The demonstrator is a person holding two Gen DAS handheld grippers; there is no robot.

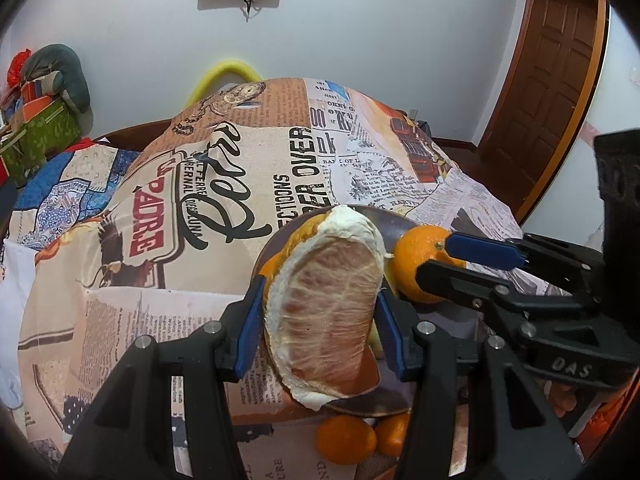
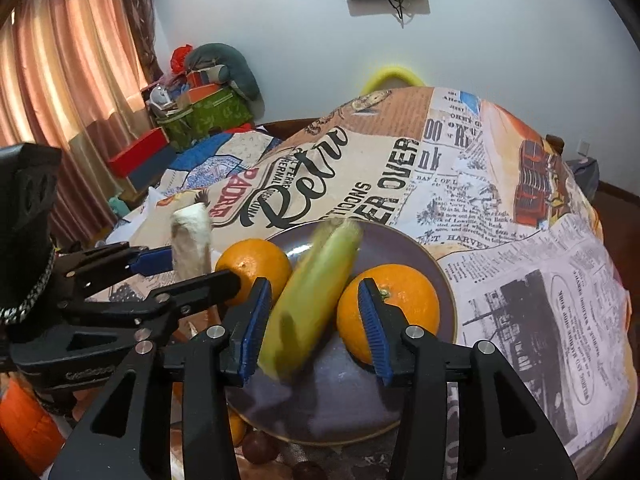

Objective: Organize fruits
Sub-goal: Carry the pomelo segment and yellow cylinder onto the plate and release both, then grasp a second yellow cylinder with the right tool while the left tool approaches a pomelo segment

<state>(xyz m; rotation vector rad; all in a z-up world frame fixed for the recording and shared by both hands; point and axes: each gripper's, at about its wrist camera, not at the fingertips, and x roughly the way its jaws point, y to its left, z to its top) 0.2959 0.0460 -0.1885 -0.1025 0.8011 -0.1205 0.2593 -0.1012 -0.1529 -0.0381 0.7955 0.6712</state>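
Note:
My left gripper (image 1: 320,320) is shut on a peeled pomelo segment (image 1: 324,304), pale pink with white pith, held upright in front of the dark plate (image 1: 384,220). In the right wrist view, that segment (image 2: 191,240) stands up from the left gripper (image 2: 188,268) beside the plate (image 2: 400,248). My right gripper (image 2: 316,324) is open over the plate. A long yellow-green fruit (image 2: 308,304), blurred, lies slanted between its blue pads, and the right pad is apart from it. Two oranges (image 2: 254,264) (image 2: 400,300) sit on the plate at either side.
A newspaper-print cloth (image 2: 520,260) covers the table. Small oranges (image 1: 344,440) and dark round fruits (image 2: 260,448) lie below the plate's near rim. Boxes and a cushion (image 2: 208,112) are stacked at the back left, by a curtain. A wooden door (image 1: 552,80) stands at the right.

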